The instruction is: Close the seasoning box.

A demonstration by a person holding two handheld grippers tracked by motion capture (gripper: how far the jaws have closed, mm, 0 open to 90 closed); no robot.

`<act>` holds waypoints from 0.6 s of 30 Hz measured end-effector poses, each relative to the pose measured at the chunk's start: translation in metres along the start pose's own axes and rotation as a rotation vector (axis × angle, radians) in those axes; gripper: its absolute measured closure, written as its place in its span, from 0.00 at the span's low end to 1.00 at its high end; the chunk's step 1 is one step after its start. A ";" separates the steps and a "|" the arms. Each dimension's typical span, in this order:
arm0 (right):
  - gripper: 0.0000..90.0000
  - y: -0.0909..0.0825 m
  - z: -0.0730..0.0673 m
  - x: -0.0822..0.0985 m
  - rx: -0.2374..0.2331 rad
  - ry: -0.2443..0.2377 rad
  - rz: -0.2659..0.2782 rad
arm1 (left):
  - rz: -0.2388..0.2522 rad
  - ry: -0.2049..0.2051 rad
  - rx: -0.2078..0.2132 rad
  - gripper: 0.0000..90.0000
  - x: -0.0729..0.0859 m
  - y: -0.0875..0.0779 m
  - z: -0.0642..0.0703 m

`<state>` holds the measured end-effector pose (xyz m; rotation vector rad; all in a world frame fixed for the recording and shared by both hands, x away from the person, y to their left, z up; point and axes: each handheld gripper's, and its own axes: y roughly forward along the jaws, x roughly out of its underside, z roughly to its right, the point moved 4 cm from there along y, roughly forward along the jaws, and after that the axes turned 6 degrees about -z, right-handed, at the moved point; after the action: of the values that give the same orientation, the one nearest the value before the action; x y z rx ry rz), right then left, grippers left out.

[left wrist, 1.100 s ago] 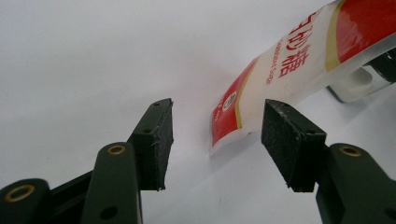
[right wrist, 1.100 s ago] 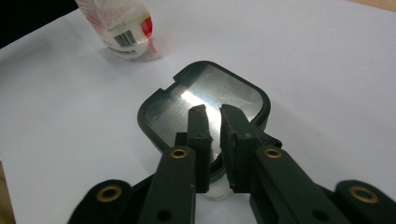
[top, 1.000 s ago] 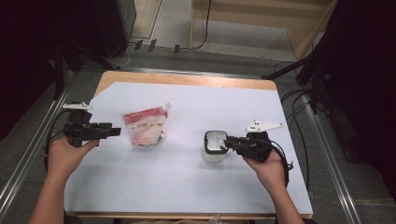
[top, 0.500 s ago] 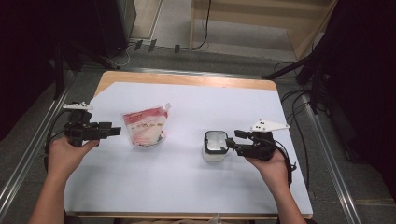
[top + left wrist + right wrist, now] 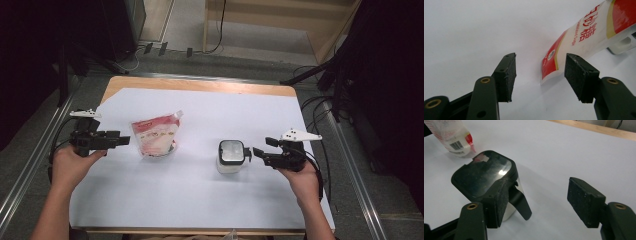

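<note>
A red-and-white pouch [image 5: 155, 135] lies at the left centre of the white sheet, resting on a small clear item [image 5: 624, 43]. My left gripper [image 5: 125, 141] is open just to its left; in the left gripper view [image 5: 539, 60] the pouch's corner [image 5: 551, 65] lies beyond the gap, untouched. A clear container with a black lid [image 5: 231, 152] stands at the right centre. My right gripper [image 5: 255, 152] is open beside it and its jaws have just been opening. In the right gripper view [image 5: 540, 182] the lid [image 5: 484, 172] and its black tab [image 5: 520, 202] sit by the left jaw, with bare sheet between the pads.
The white sheet [image 5: 210, 200] covers a wooden table whose far edge [image 5: 200, 85] shows. Cables trail off the right side [image 5: 320, 110]. Metal rails [image 5: 360, 185] run along both sides of the table. The pouch's barcode end [image 5: 454, 135] shows far off in the right gripper view.
My right gripper has opened, let go of the container's lid tab and drawn back a little to the right. The left gripper and the pouch have stayed put.
</note>
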<state>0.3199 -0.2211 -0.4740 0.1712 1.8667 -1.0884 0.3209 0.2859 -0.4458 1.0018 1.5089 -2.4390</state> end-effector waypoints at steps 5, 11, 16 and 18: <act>0.35 -0.004 0.008 0.005 0.015 0.024 -0.008 | -0.001 0.003 0.009 0.49 -0.001 0.003 -0.001; 0.32 -0.005 0.016 0.012 0.043 0.005 -0.012 | -0.002 0.006 0.012 0.49 0.000 0.006 -0.003; 0.31 -0.006 0.021 0.017 0.025 0.023 -0.017 | -0.012 0.003 0.014 0.48 0.000 0.008 -0.005; 0.31 -0.005 0.023 0.019 0.025 0.046 -0.026 | -0.007 0.003 0.016 0.48 0.000 0.009 -0.005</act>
<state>0.3215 -0.2476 -0.4896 0.1884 1.9016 -1.1349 0.3276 0.2856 -0.4543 1.0059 1.4986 -2.4590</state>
